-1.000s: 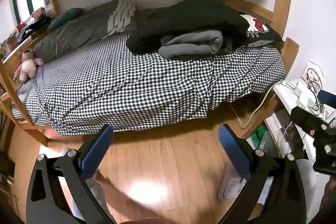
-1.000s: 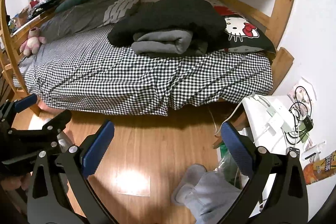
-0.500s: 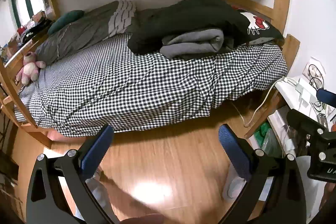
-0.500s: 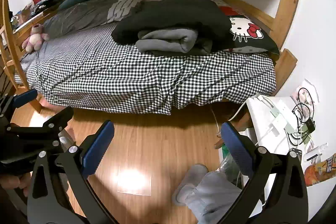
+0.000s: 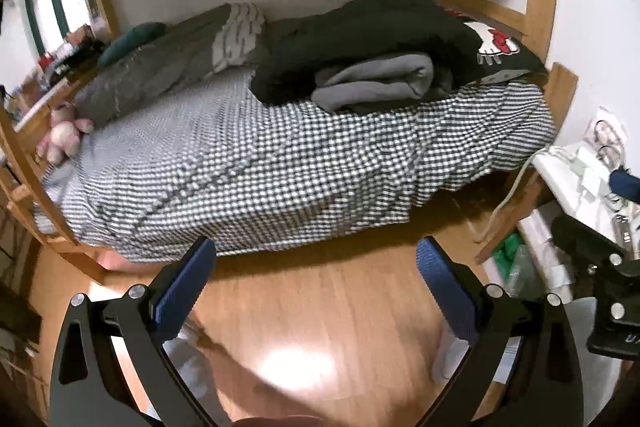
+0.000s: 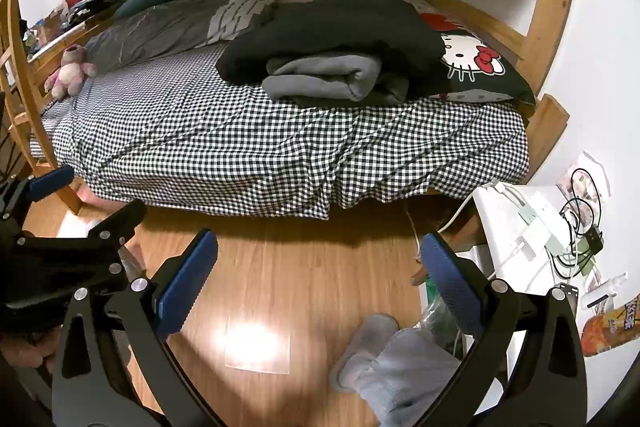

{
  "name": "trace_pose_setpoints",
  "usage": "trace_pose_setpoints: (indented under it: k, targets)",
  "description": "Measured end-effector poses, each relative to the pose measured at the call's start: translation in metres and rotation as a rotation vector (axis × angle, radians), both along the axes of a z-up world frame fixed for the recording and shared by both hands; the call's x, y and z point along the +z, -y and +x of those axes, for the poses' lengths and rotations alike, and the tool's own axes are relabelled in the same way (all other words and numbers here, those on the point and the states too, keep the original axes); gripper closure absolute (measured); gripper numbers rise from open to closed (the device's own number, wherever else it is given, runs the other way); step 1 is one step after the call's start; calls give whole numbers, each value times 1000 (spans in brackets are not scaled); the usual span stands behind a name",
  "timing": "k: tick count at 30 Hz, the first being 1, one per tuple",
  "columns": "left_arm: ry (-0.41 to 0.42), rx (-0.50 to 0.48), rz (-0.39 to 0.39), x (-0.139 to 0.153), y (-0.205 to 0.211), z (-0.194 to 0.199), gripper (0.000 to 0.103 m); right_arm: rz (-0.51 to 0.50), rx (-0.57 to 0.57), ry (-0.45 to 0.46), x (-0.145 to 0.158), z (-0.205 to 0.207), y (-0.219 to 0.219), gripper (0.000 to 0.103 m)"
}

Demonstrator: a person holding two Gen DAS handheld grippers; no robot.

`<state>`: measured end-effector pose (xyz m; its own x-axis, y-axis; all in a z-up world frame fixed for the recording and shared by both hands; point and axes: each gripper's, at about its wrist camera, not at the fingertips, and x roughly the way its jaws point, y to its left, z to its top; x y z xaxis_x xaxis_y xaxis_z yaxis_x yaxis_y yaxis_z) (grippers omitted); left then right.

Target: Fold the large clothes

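Folded grey fleece garment (image 6: 324, 77) lies under a black padded jacket (image 6: 340, 27) at the far right of the black-and-white checked bed (image 6: 240, 147). Left tongs (image 5: 316, 291) and right tongs (image 6: 320, 283) hang released, empty, above the near wooden floor (image 6: 300, 279).
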<state>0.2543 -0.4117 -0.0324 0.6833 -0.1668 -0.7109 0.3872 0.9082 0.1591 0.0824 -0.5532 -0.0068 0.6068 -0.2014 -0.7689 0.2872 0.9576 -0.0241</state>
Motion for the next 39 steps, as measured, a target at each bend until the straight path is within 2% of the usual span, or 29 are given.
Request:
trace_pose_setpoints:
  k: [3,16,19,22,39]
  targets:
    - [11,-6,14,1,1,0,4,-3,1,-1,-1,-1,-2,3]
    - [-3,-12,-29,6,1,-2,4,3,-3,8,1,-3,-4,3]
    - [79,60,59,8,2,-7,4,3,-8,10,0,-4,-4,3]
    - [57,49,38,10,0,-5,4,7,-17,6,-1,-5,-3,3]
    - [44,20,16,13,-2,-7,4,4,-22,11,1,-5,1,3]
